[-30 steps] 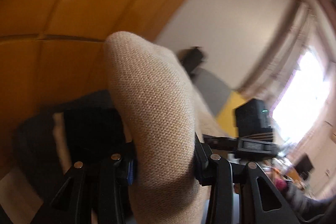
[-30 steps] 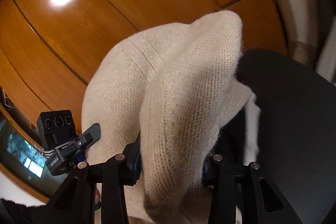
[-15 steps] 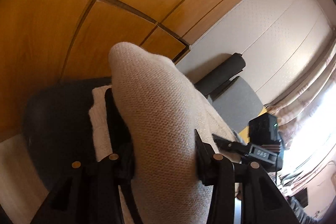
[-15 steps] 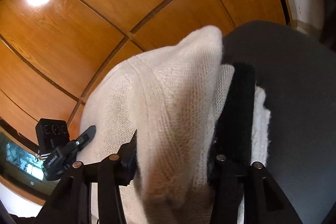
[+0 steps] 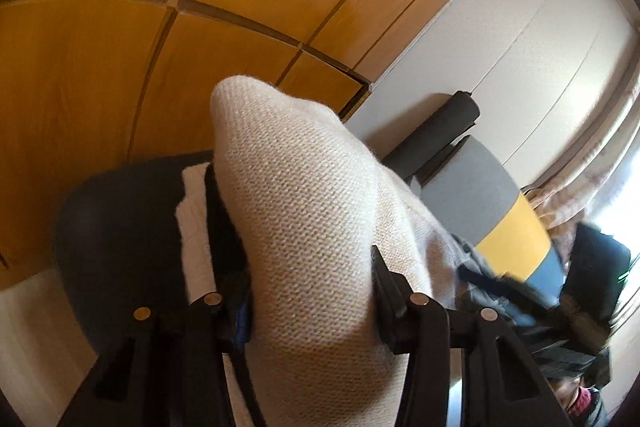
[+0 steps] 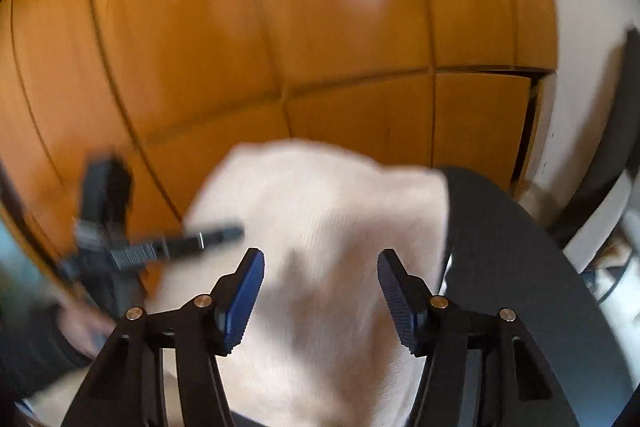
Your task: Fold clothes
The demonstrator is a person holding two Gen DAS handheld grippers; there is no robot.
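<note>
Clamping a thick bunched fold of one cream knitted sweater [image 5: 308, 227], the left gripper [image 5: 312, 303] is holding the knit tight between its jaws, the fabric bulging up and forward past the black fingers. The right gripper [image 6: 320, 291] is standing with its jaws apart, two blue ribbed pads [image 6: 244, 295] showing bare and nothing between them; the sweater [image 6: 328, 227] is lying just beyond and below them, blurred. In the right view the left gripper [image 6: 216, 241] is showing as a smeared black shape at the sweater's left edge, with a hand [image 6: 80, 331] below it.

One dark round padded seat [image 5: 120, 227] is carrying the sweater, which is draping over it; a white strip and a black strip of fabric are lying on the seat beside the fold, and whether they are separate garments cannot be told. Behind everything, orange-brown wooden cabinet panels [image 6: 280, 47] are filling the background. One grey, yellow and blue upholstered chair [image 5: 492, 215] is standing near the white wall [image 5: 500, 39].
</note>
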